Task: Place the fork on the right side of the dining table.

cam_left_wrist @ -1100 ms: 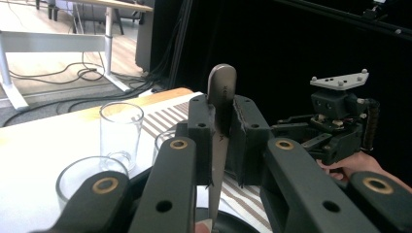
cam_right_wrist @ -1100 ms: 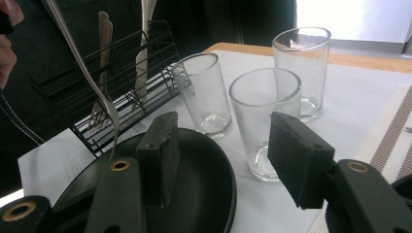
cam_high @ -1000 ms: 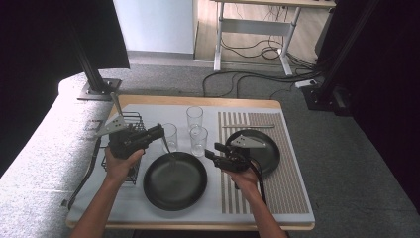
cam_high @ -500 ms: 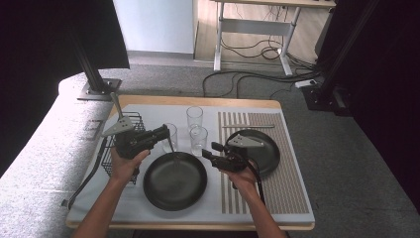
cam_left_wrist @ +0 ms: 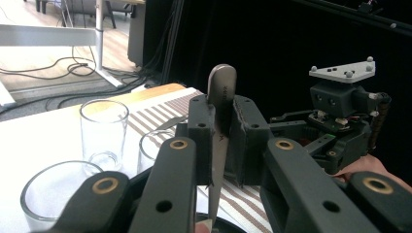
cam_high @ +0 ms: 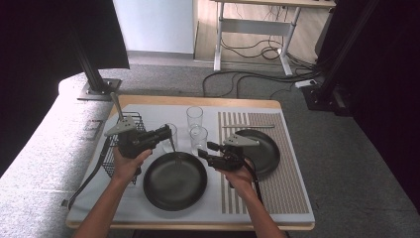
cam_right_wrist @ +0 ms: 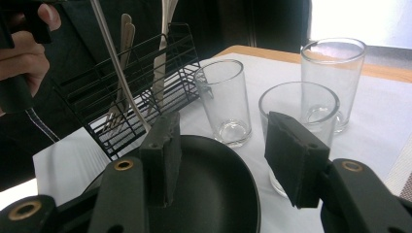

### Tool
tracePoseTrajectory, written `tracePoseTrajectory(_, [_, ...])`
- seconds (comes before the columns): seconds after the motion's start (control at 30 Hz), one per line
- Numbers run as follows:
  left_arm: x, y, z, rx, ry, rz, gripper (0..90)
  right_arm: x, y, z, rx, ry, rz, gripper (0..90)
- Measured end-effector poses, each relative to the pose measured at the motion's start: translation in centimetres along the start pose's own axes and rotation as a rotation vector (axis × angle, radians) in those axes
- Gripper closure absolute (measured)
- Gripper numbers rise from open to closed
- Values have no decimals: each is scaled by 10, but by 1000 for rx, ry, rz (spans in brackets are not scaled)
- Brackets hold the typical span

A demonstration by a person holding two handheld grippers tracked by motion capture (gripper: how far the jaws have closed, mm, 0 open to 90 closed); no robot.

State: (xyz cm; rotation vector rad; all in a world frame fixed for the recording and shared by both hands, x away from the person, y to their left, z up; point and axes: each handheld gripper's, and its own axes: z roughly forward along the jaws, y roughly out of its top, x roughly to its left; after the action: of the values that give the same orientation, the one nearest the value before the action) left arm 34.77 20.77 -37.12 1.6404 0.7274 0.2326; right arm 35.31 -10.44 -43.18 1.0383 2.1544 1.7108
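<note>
My left gripper [cam_high: 167, 135] is shut on the handle of a metal piece of cutlery [cam_high: 174, 151], which hangs tip-down over the far rim of a large black plate [cam_high: 174, 181]. In the left gripper view the rounded handle end [cam_left_wrist: 222, 85] sticks up between the closed pads of that gripper [cam_left_wrist: 223, 126]. My right gripper [cam_high: 205, 149] stands open just right of that plate, level with its far rim, with nothing between its pads. In the right gripper view its jaws [cam_right_wrist: 228, 150] frame the plate [cam_right_wrist: 214, 194] and the cutlery's thin shaft [cam_right_wrist: 119, 73].
A black wire rack [cam_high: 115, 151] with more cutlery stands at the left. Three clear glasses [cam_high: 194, 118] [cam_high: 198, 136] [cam_high: 170, 136] stand behind the large plate. A second black plate [cam_high: 265, 148] lies on the striped mat [cam_high: 282, 193] at the right.
The left gripper has shifted slightly right with the cutlery, and the right gripper has edged a little left toward the large plate. Nothing was taken or let go.
</note>
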Motion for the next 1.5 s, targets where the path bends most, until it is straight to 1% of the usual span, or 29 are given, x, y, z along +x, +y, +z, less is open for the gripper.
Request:
tracePoseTrajectory(0.37, [-3, 1, 5, 6, -8, 7, 798, 6, 1, 8, 17, 19, -14, 488])
tracePoseTrajectory(0.87, [-6, 0, 11, 13, -17, 9, 798, 14, -1, 18, 21, 45, -18, 491])
tracePoseTrajectory(1.17, [-8, -1, 15, 15, -23, 11, 798, 17, 1, 21, 16, 52, -20, 495])
tracePoseTrajectory(1.27, [-8, -1, 16, 14, -26, 7, 798, 19, 1, 22, 22, 55, -27, 496])
tracePoseTrajectory(1.37, [-10, -1, 19, 18, -26, 14, 798, 20, 1, 24, 24, 59, -28, 504])
tracePoseTrajectory(1.43, [-10, -1, 20, 19, -33, 11, 798, 20, 1, 25, 30, 62, -31, 505])
tracePoseTrajectory(1.5, [-10, -2, 21, 21, -30, 12, 798, 20, 1, 27, 32, 62, -35, 509])
